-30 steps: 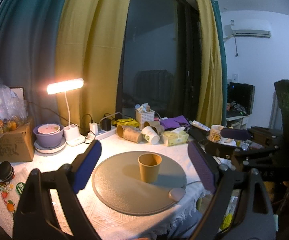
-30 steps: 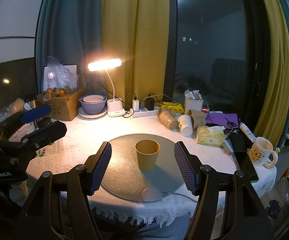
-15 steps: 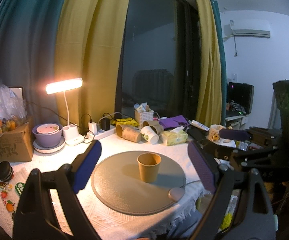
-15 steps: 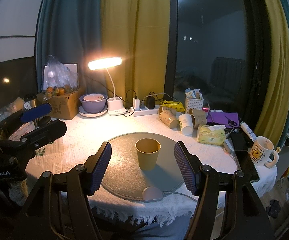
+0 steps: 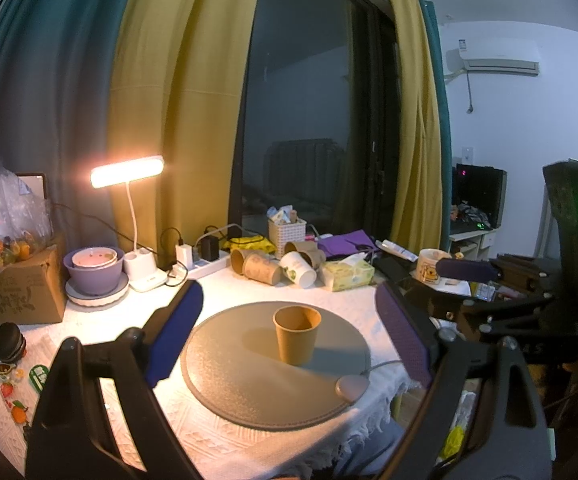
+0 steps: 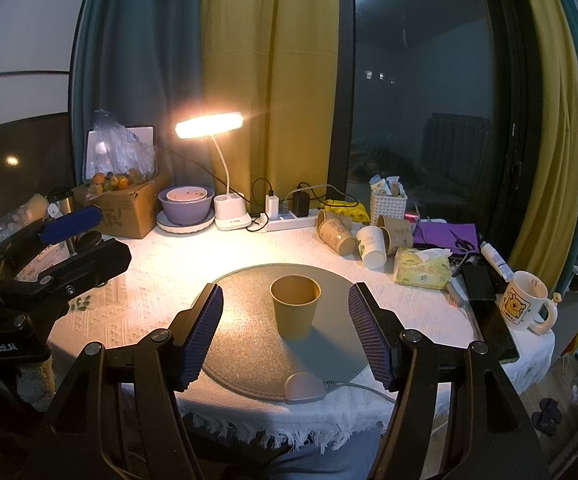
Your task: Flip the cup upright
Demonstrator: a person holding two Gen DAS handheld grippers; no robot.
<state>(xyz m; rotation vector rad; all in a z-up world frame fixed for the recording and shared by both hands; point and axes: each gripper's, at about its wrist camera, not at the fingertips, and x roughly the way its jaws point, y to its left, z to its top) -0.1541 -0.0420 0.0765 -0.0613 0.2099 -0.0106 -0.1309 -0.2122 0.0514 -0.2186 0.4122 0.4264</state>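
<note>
- One brown paper cup [image 6: 295,306] stands upright, mouth up, pretty much dead center of the round grey mat [image 6: 245,340]. Nothing's touching it.
- Right tongs [image 6: 285,330] are spread wide apart with nothing between them, one blue pad at about 9 o'clock of the cup and the other at 3 o'clock, both clear of it and nearer the camera.
- Left tongs [image 5: 289,336] are the same deal: jaws apart, empty, cup sitting out ahead between the two pads with gaps on both sides.
- From the right wrist view the left tongs show up way over at 9 o'clock, off the mat, well apart from the cup.
- One small grey puck-shaped thing [image 6: 304,388] with a cord sits on the mat edge at 6 o'clock.
- Back of the counter [image 6: 161,280], around 1 o'clock from the cup: a pile of tipped-over paper cups [image 6: 363,236]. I count four, three brown and one white, though they overlap so don't quote me.
- One tissue pack [image 6: 421,270] just beside that pile.
- One cartoon mug [image 6: 523,307] at 3 o'clock near the counter edge.
- One lit desk lamp [image 6: 210,125] at 11 o'clock, with one purple bowl [image 6: 186,205] next to it.
</note>
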